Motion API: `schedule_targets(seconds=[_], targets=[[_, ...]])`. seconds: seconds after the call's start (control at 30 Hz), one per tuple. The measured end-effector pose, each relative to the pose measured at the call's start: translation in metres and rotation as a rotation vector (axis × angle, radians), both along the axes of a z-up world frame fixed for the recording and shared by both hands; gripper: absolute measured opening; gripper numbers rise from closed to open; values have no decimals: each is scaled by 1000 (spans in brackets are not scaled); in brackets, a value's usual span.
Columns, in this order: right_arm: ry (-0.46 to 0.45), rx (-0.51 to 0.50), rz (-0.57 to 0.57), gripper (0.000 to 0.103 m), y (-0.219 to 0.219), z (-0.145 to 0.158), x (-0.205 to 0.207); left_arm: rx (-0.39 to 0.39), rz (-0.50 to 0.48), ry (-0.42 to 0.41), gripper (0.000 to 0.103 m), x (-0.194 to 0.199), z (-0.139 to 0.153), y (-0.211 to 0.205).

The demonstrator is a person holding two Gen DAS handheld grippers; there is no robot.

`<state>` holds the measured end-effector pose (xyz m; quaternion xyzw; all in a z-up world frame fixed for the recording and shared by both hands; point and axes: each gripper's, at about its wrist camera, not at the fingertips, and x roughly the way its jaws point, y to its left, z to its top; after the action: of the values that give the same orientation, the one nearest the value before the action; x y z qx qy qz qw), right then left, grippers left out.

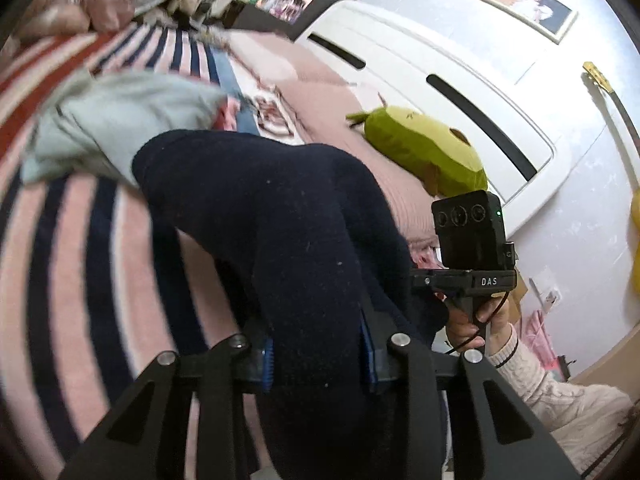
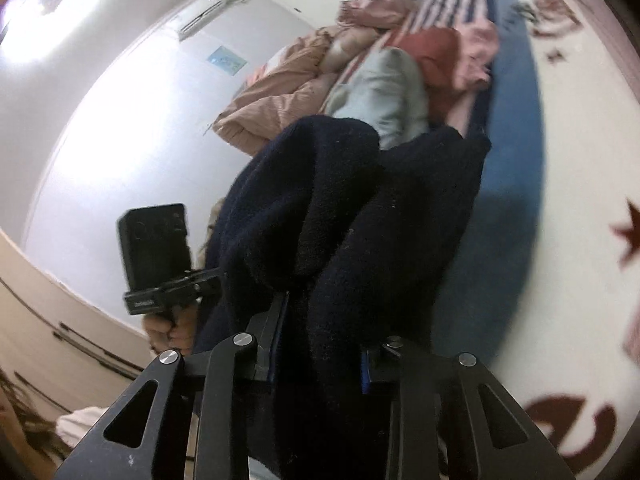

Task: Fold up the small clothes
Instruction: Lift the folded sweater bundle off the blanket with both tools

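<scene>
A person holding a gripper in each hand lifts a dark navy garment (image 1: 280,220) above a bed, both tools clamped on the cloth. In the left wrist view, the left gripper (image 1: 318,364) has its blue-lined fingers (image 1: 267,364) drawn narrow against a thick fold of the navy fabric, which bulges up and away from them. In the right wrist view, the right gripper (image 2: 324,348) likewise pinches a bunched fold of the same garment, its fingers (image 2: 280,332) pressed into the cloth on either side. The garment hangs between the two tools, held up off a pink blanket with navy stripes (image 1: 80,240) in the left view and beside a blue and white blanket (image 2: 560,160) in the right view. A pale blue-grey piece of clothing (image 1: 120,128) lies on the bed just beyond the navy one. A green plush toy (image 1: 420,148) rests near the white headboard (image 1: 460,92). The person's right hand (image 1: 480,320), in a cream knit sleeve (image 1: 552,392), grips the other tool's handle.
</scene>
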<state>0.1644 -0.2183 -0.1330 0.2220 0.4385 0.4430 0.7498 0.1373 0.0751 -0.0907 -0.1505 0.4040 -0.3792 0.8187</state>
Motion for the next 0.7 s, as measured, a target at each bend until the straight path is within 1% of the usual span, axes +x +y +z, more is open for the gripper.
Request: schedule_targets(seconds=[0.13,0.23,0.43,0.47,0.5,0.57,0.7], targets=[[-49,19,41,22,42,20,7,26,60,-51,29,-8,31,38],[-87,36,96,22,88,40,17,57,110,-92,29,-13,59,67],[-155,76,201,22,180,81,34,150,237,-159,29,-28,124,144],[-164,89,224,22,200,88,35,181,262,-181,29,-33,137,161],[-172,94,240,22,216,94,37,201,289,-187,29,-36,144,172],[-190,95,275,22,252,104,39,226,336,-164,29,-40,155,202],[-203,94,342,22,312,114,32,294,401,-161,29,-50,170,246]])
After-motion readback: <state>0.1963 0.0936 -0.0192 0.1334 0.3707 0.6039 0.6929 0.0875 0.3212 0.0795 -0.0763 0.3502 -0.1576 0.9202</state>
